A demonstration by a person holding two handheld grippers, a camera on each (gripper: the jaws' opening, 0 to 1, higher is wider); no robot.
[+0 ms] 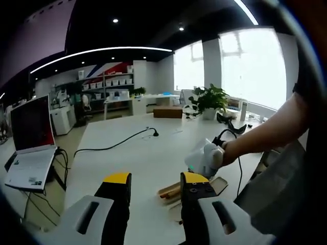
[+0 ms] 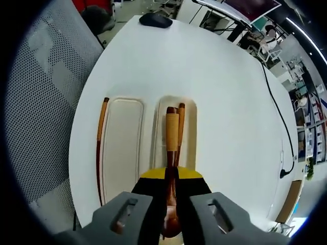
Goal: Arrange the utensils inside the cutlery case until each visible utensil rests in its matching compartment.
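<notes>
While left gripper (image 1: 153, 186) gapes, right gripper (image 2: 171, 176) clamps (seemingly) a spoon (image 2: 172, 153) over case (image 2: 191, 127).

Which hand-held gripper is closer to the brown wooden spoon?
Right. The right hand-held gripper is shut on the brown wooden spoon, over the beige cutlery case. The left hand-held gripper hangs open, apart from it.

White table (image 1: 153, 153) bearing open laptop (image 1: 31, 140), black cable (image 1: 115, 144), potted plant (image 1: 210, 99); black mouse (image 2: 155, 20); grey mesh chair (image 2: 43, 97).
</notes>
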